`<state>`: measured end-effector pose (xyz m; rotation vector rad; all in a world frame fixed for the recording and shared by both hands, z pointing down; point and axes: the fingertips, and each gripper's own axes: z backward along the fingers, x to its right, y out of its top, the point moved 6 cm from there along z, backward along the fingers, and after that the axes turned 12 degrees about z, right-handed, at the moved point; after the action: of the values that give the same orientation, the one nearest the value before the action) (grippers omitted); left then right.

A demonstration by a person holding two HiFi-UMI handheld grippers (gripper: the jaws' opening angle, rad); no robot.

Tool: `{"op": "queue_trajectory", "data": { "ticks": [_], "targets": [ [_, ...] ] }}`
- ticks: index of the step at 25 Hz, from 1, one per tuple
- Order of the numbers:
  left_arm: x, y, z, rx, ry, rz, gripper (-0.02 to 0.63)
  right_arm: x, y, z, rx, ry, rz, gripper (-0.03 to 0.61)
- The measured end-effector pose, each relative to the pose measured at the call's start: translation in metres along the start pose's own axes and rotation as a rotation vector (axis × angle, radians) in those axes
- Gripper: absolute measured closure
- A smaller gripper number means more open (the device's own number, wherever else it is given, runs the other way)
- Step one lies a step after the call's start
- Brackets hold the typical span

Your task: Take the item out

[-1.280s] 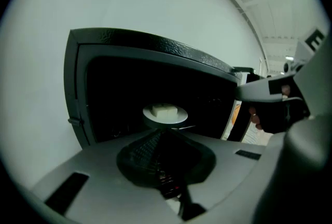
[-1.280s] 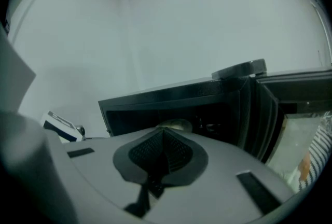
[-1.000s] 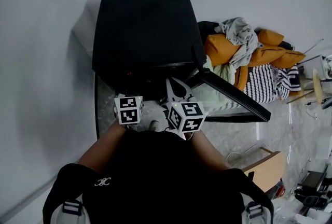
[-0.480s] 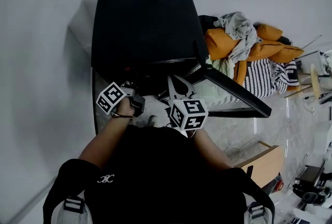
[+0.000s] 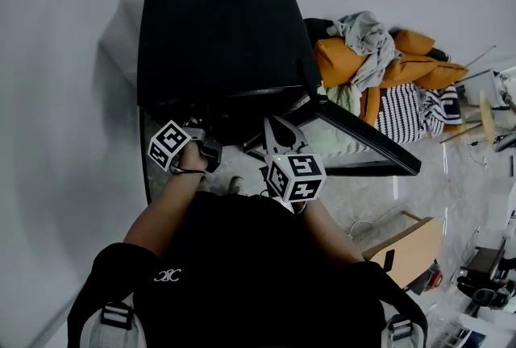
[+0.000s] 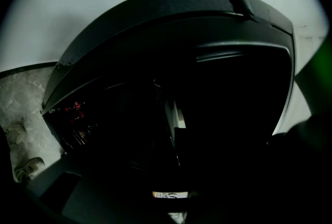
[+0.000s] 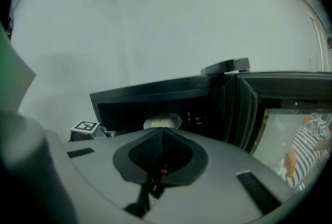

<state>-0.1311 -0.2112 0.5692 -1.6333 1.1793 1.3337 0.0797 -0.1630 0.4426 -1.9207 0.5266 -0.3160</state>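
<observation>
pale marbled floor: black cabinet, door open, stands on it; clothes heap just beside cabinet.

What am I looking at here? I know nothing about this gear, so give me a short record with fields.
Setting: black appliance against a pale wall, pile of clothes beside it
Door: swung open to the right
Inside: pale dish in the dark cavity
Left tongs: at the cavity mouth, have just been opening; too dark to see anything between them
Right tongs: shut, empty, held in front of the opening
Progress: dish not yet taken out
</observation>
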Motion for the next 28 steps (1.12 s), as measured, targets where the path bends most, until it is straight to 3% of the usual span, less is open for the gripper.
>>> {"op": "queue_trajectory", "data": {
  "ticks": [6, 13, 15, 28],
  "targets": [
    [-0.001, 0.008, -0.011, 0.018, 0.004, 0.036, 0.499, 0.006, -0.004, 0.005, -0.01, -0.022, -0.01, 0.571],
    [0.003, 0.011, -0.017, 0.012, 0.011, -0.03, 0.502, 0.009, -0.009, 0.01, -0.017, -0.046, -0.022, 0.571],
    [0.006, 0.01, -0.017, 0.011, 0.008, -0.043, 0.532, 0.01, -0.009, 0.011, -0.015, -0.053, -0.026, 0.571],
    [0.003, 0.002, -0.003, -0.018, 0.002, -0.018, 0.551, -0.003, -0.013, 0.012, -0.02, -0.028, -0.018, 0.571]
  ]
}}
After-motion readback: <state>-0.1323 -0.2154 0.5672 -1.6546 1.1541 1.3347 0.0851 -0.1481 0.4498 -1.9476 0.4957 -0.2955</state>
